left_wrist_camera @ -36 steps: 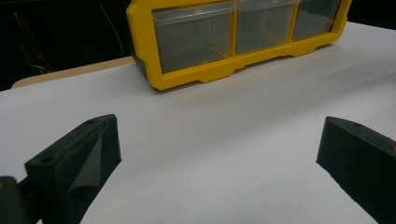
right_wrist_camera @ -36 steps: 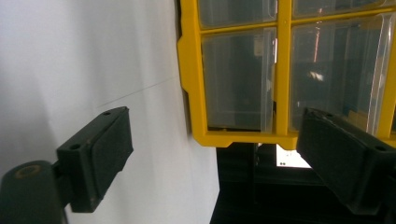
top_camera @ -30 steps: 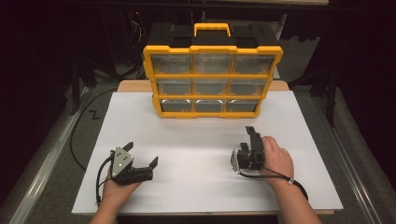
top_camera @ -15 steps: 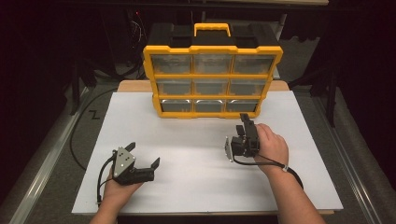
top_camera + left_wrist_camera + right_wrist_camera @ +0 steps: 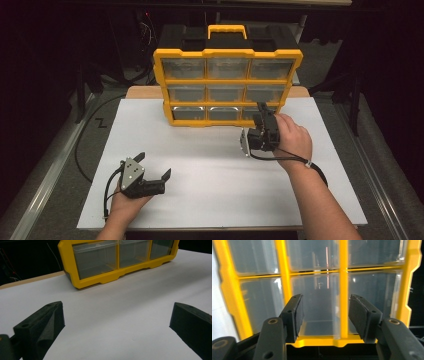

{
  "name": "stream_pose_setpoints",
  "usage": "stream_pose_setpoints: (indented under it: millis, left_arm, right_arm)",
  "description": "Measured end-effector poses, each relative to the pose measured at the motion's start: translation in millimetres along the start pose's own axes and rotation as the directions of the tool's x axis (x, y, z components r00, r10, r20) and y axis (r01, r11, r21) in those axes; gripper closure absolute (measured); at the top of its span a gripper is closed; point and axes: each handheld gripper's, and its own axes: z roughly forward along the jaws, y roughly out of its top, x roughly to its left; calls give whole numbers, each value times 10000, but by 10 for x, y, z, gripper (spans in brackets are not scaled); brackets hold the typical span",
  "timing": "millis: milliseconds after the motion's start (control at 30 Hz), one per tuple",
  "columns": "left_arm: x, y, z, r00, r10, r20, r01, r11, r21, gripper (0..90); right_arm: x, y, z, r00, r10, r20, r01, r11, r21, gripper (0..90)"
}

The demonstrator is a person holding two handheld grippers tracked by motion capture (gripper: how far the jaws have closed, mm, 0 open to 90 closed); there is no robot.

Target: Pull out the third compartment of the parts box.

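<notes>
the yellow plastic organizer case with clear drawers (image 5: 227,86) stood upright at the far edge of the white table sheet (image 5: 210,185), nine drawers in a three-by-three grid. the right gripper (image 5: 261,120) had just been closing its jaws, half spread with nothing between them, right at the bottom-right drawer, so i'd square up on the drawer lip before pinching. the left gripper (image 5: 152,167) rested wide open on the sheet, well apart.

A yellow organizer case (image 5: 227,85) with a black back and a yellow carry handle on top stands upright at 12 o'clock on the white tabletop (image 5: 210,185), its front turned toward 6 o'clock. Its front is a grid of nine clear, shut drawers in three rows of three. In the right gripper view the bottom-row drawer (image 5: 319,305) at the case's 5 o'clock corner looks empty behind its clear front.
</notes>
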Motion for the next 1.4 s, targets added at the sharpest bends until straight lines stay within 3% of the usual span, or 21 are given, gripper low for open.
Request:
stream_pose_setpoints:
  millis: [33, 200, 433, 767, 1000, 1400]
  left_arm:
    - [0, 0, 0, 10000, -7, -3, 7, 10000, -2, 7]
    - [1, 0, -5, 10000, -19, 6, 19, 10000, 10, 7]
    - [10, -3, -12, 10000, -71, -20, 71, 10000, -16, 7]
    - [3, -7, -12, 10000, -65, 55, 64, 10000, 20, 7]
    - [0, -12, -17, 9999, -139, 50, 139, 9999, 25, 7]
    - [-1, -19, -9, 9998, -114, 147, 113, 9999, 79, 7]
  right_arm:
    - [-52, 1, 14, 9997, -235, 90, 236, 9997, -60, 492]
    - [-248, -18, 72, 9994, -64, 327, 61, 9999, 80, 537]
    - [-435, -24, 144, 9986, -225, 485, 217, 9996, 163, 579]
    - [-735, -44, 287, 9926, -40, 1211, 6, 9996, 279, 641]
    - [-834, -45, 384, 9885, -54, 1512, 7, 9995, 315, 688]
    - [-908, -54, 610, 9861, -658, 1524, 568, 9964, 622, 791]
